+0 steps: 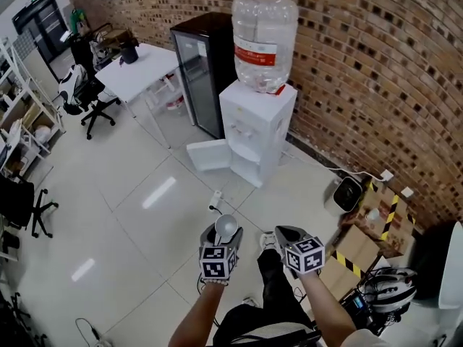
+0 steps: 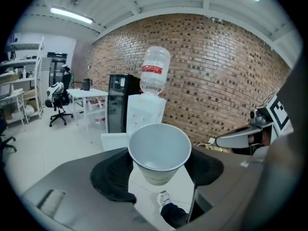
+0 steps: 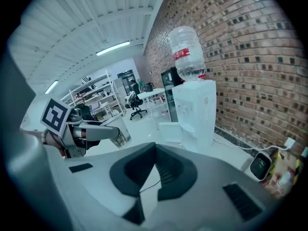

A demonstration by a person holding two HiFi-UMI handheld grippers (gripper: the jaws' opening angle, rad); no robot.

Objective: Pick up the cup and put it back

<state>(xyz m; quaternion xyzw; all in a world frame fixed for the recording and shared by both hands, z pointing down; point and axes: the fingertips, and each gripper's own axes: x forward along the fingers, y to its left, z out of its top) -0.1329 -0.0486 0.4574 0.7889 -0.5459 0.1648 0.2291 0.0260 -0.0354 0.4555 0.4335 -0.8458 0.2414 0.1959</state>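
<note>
The water dispenser [image 1: 257, 132] is seen well ahead of both pairs of fingers, against the brick wall. The left gripper [image 2: 159, 172] is clamped on the cup [image 2: 160, 148], which is held upright and empty between its fingers, high above the floor. The right gripper [image 3: 155, 148] is seen just beside it, its fingers together on nothing. The pick-up is judged done. For the return, the cup must be carried level, set down, and only then released.

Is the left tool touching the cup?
Touching. The left gripper view shows the cup wedged between the black pads of the left tool, which press on both its sides with no gap.
</note>
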